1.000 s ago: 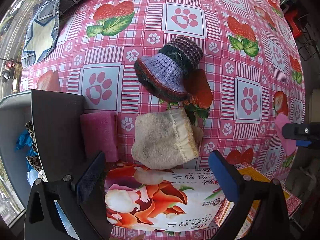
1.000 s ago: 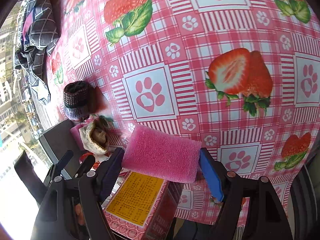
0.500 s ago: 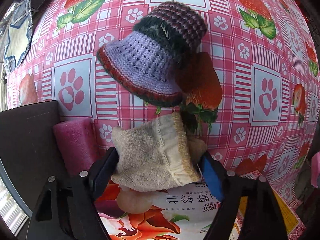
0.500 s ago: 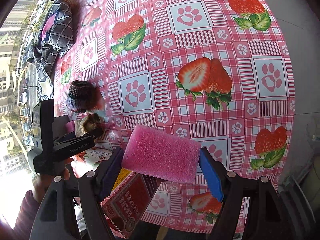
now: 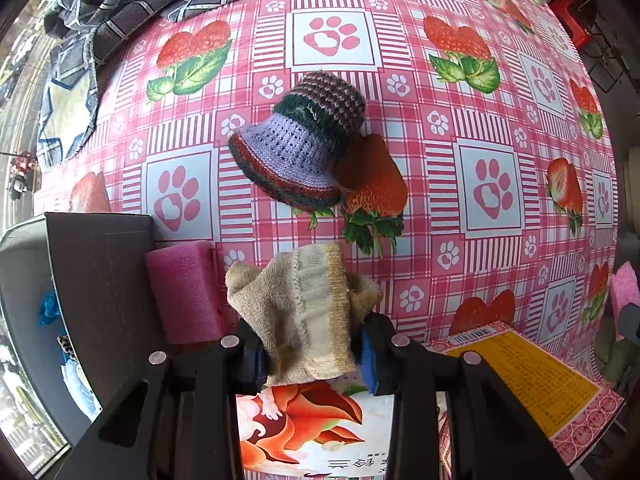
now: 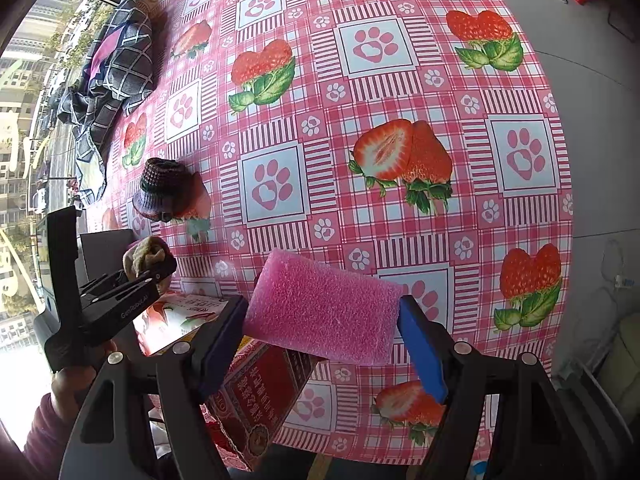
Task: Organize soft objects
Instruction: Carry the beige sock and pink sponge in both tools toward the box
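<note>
Both my claws are loaded: a beige sock in the left, a pink sponge in the right.

My left claw (image 5: 312,344) is clamped on the beige sock (image 5: 304,304), lifted over a flowered packet (image 5: 304,412) at the table's near edge. My right claw (image 6: 320,332) pinches 1 pink sponge (image 6: 324,312) above a red box (image 6: 264,388). A 2nd sponge (image 5: 186,292) lies beside a dark bin (image 5: 100,280). The knit hat (image 5: 296,148) sits mid-table on the checked cloth (image 5: 492,240).
</note>
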A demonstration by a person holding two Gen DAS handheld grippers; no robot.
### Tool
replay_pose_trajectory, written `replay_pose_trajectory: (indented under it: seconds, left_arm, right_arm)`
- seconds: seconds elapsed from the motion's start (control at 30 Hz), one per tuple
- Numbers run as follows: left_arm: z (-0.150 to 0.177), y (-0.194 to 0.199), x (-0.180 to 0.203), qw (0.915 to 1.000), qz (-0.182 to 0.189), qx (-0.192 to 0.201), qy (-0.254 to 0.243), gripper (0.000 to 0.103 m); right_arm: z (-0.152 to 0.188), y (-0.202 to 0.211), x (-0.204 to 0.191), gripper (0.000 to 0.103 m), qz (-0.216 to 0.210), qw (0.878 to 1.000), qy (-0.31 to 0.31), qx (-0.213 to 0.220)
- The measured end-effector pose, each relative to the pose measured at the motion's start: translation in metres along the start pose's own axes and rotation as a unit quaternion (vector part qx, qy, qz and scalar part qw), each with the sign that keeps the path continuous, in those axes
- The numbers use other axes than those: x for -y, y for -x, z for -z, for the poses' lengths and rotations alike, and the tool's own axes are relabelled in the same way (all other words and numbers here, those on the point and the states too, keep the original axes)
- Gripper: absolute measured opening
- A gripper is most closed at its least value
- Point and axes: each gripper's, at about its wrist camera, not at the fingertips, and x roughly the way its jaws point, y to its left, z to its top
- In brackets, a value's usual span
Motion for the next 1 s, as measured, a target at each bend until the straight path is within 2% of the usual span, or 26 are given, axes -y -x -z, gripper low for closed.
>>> replay_pose_trajectory:
  seconds: [0.33, 0.53, 1.0]
  left_arm:
    - [0.036, 0.050, 0.010, 0.9985, -0.001, 0.054, -0.008, 0.038]
    - [0.036, 0.074, -0.007, 0.9976, 0.009, 0.069, -0.008, 0.038]
    - [0.075, 0.104, -0.010, 0.9951, 0.025, 0.090, -0.033, 0.038]
  right_arm:
    - [0.018, 0.021, -0.004, 0.076, 0.009, 0.999, -0.015, 0.032]
    - [0.033, 0.036, -0.018, 0.076, 0.015, 0.998, -0.006, 0.054]
    - [0.065, 0.058, -0.043, 0.076, 0.018, 0.996, 0.001, 0.086]
